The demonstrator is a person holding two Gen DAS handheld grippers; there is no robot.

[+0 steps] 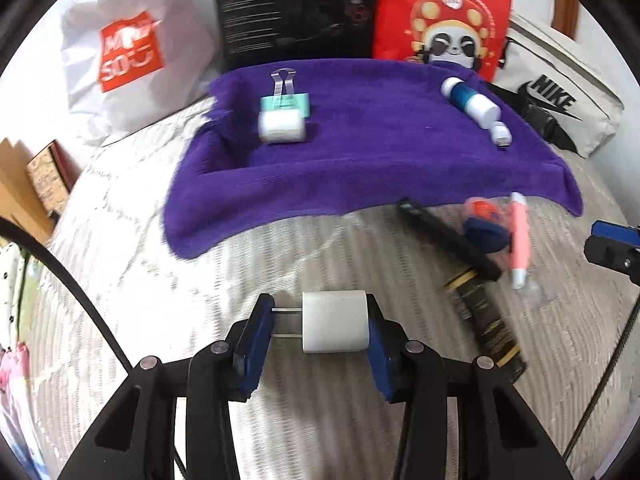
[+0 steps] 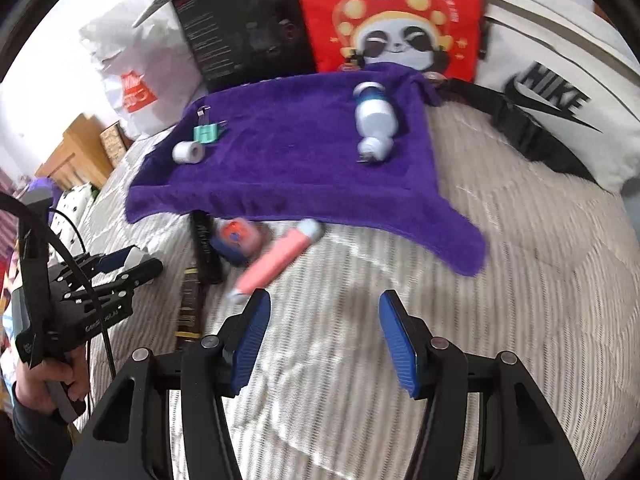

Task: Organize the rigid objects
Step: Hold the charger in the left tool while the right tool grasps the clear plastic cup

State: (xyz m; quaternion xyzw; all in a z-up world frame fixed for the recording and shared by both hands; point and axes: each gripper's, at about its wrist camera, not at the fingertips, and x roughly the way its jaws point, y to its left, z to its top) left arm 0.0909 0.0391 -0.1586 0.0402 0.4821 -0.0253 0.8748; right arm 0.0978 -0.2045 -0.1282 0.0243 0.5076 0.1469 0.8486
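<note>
In the left wrist view, the left tool [image 1: 320, 330] is seen clamped on a white charger plug [image 1: 335, 327], held above the bed [image 1: 160, 280]: the right pad is pressed against the plug's flat end and the 2 metal prongs run across to the left pad, so the plug's long axis lies crosswise between the fingers. The purple towel [image 1: 360, 168], spread at the far side of the bed, lies straight ahead of the tool; on it a white cylinder [image 1: 281, 126] touches a teal binder clip [image 1: 285, 101] at the towel's left part, and a white and blue bottle [image 1: 471, 99] with a small white earbud-like piece [image 1: 501, 133] lies at its right part. The coming move is judged to turn on this: the open middle of the towel lies directly forward of the held plug. In the right wrist view, the right tool [image 2: 325, 322] is seen with its pads apart and nothing between them. A pink pen-like item [image 2: 276, 258] lies just ahead and to the left, its long axis slanted from near-left to far-right, beside an orange and blue item [image 2: 236, 240] and a black stick [image 2: 206, 248] at the towel's near edge; the right tool is judged the nearer for these.
</note>
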